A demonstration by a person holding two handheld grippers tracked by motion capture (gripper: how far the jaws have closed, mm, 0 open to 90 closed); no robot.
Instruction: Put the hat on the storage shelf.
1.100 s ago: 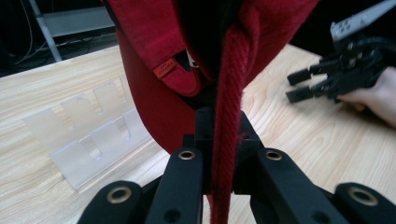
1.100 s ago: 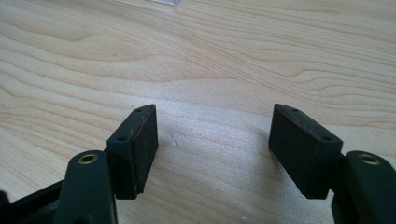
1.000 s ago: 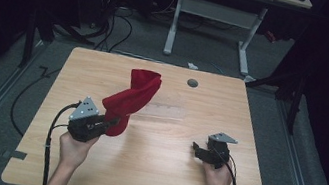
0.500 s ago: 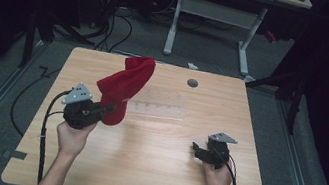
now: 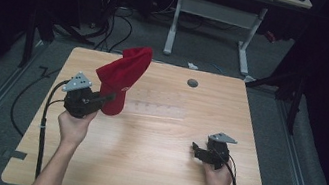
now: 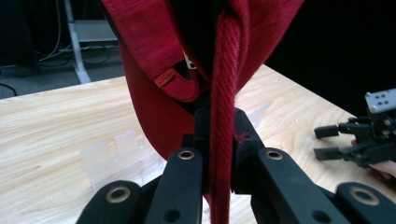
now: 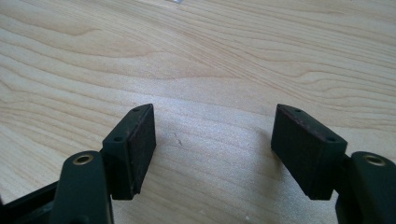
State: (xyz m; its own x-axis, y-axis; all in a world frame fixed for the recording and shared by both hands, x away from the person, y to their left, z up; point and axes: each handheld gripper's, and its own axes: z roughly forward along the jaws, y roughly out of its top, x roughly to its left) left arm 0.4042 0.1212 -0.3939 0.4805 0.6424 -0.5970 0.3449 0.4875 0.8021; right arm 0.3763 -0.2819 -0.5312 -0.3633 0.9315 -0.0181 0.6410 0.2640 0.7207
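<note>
The red cloth cap (image 5: 122, 76), of coarse woven fabric with a small orange tag inside, hangs lifted above the tabletop's (image 5: 149, 171) left half. Its long axis runs steeply up and away. The left gripper (image 5: 110, 97) has its fingers clamped on the cap's edge; the right gripper (image 5: 195, 150) rests with fingers apart.

A red fabric cap (image 5: 121, 79) hangs lifted above the bench (image 5: 149, 171), toward ten o'clock from its middle. Its crown points up and away; a woven red strap (image 6: 223, 116) runs down below.
</note>
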